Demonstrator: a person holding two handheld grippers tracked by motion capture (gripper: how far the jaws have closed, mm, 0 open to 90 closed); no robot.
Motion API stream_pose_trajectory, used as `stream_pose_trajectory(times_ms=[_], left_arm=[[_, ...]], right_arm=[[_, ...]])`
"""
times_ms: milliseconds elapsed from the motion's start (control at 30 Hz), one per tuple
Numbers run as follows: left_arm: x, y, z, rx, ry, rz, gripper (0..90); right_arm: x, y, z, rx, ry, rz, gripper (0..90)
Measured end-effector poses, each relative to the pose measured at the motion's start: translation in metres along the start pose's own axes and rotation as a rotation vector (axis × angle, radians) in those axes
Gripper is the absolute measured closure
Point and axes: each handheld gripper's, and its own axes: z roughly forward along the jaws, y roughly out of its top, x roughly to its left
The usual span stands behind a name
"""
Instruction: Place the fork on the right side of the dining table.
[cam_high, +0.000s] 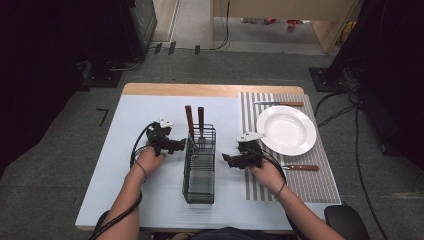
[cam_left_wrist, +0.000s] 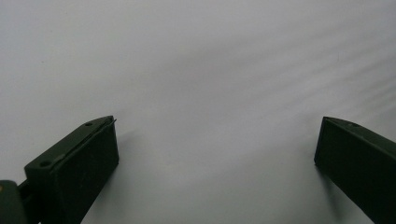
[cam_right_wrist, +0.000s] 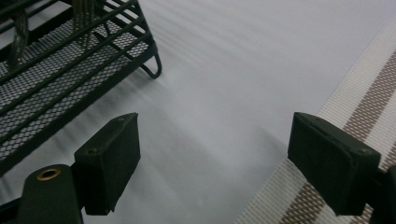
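Grey carpet surrounds a wooden table (cam_high: 200, 90) that carries a pale blue-white cloth (cam_high: 130, 190), and the work seems to be the laying of a place with cutlery from a rack. Going from the left, the left gripper (cam_high: 181, 144) rests low over the bare cloth, just beside the left wall of the black wire cutlery basket (cam_high: 200, 172); in the left gripper view its jaws stand wide apart and hold nothing, with only plain cloth between them. In the far end of the basket two brown wooden-handled utensils (cam_high: 195, 122) stand upright; one looks like a fork, the other I cannot identify. The right gripper (cam_high: 226, 159) waits just beside the right wall of the basket, also wide and empty; in the right gripper view the basket corner (cam_right_wrist: 70, 60) lies ahead and the brown-and-white striped placemat (cam_right_wrist: 364, 107) is at its side. On this placemat lies a round white ceramic plate (cam_high: 286, 130), with one wooden-handled knife (cam_high: 280, 103) behind it and another wooden-handled utensil (cam_high: 300, 167) in front of it. I judge that the hands are between two pieces, with two still in the rack. The next move probably requires to lift one gripper above the basket rim, close on a handle and draw it straight up so that it does not catch the wires.
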Motion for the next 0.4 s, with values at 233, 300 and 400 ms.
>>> stream_pose_trajectory(times_ms=[233,300,400], left_arm=[[0.0,0.0,0.0,0.0,0.0,0.0,0.0],[0.0,0.0,0.0,0.0,0.0,0.0,0.0],[0.0,0.0,0.0,0.001,0.0,0.001,0.0]], right_arm=[[0.0064,0.0009,0.003,0.012,0.012,-0.004,16.7],[0.0064,0.0012,0.0027,0.013,0.015,-0.002,16.7],[0.0059,0.0018,0.0016,0.012,0.017,-0.006,16.8]])
